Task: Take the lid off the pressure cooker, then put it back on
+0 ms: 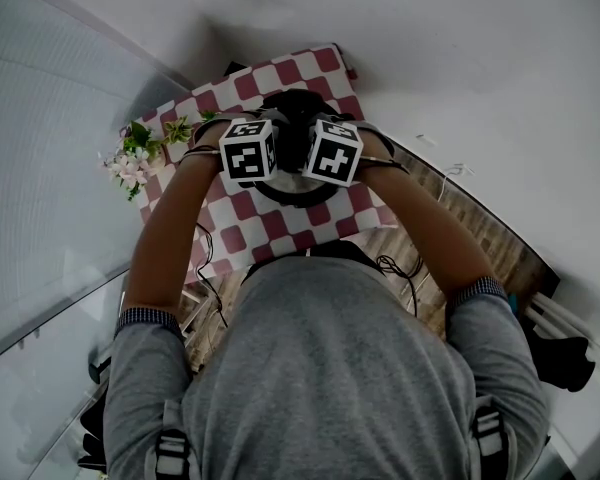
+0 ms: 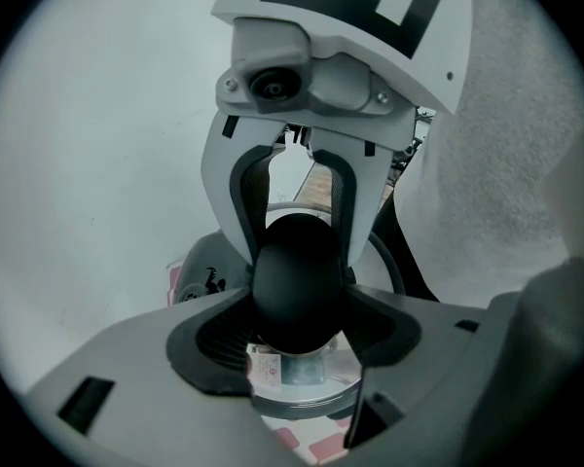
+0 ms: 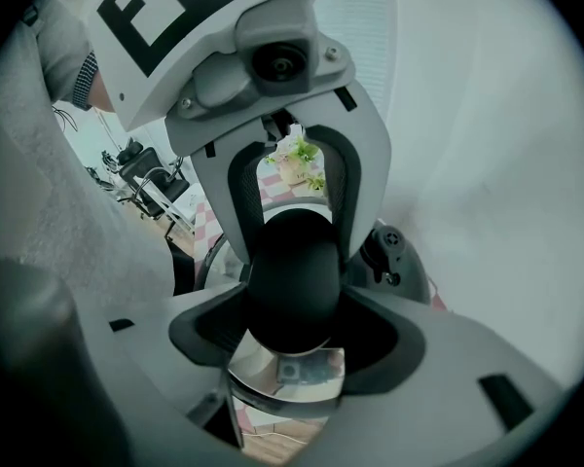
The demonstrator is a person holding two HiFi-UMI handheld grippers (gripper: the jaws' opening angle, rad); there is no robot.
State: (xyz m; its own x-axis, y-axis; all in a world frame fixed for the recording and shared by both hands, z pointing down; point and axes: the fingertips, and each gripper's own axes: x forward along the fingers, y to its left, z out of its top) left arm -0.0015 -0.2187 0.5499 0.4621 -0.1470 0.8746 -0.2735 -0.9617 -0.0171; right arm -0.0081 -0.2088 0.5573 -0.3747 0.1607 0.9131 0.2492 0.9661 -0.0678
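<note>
**Pressure cooker lid (image 2: 305,397), shiny round steel: both grippers on its knob**

Head view. Lid sits on a red-and-white checked cloth (image 1: 250,233) over a small table, straight ahead of the person in the grey shirt (image 1: 330,368). The left gripper (image 1: 248,150) and right gripper (image 1: 332,153) meet above it. Their marker cubes are close side by side and hide most of the steel. A dark grey lid handle (image 1: 292,103) pokes out beyond the cubes, toward the frame's top, away from the person. A pink-and-white flower sprig (image 1: 135,158) lies at the cloth's left edge.

Left gripper view. A black egg-shaped knob (image 2: 297,285) stands up from the lid's centre and fills the gap between the jaws. Jaws are set wide, dark pads against the knob's flanks. The opposite gripper faces in, its fingers straddling the same knob. The steel under the knob carries a small white-and-red label (image 2: 265,368). The handle, with a small black fitting on top, runs off left; that line is the lid's long axis.

Right gripper view. Same knob between these jaws, also wide, pads closed on its sides. Bright steel shows beneath, and the handle runs off right. Lid lies flat, knob upward. Whether it is seated on the pot cannot be read.
</note>
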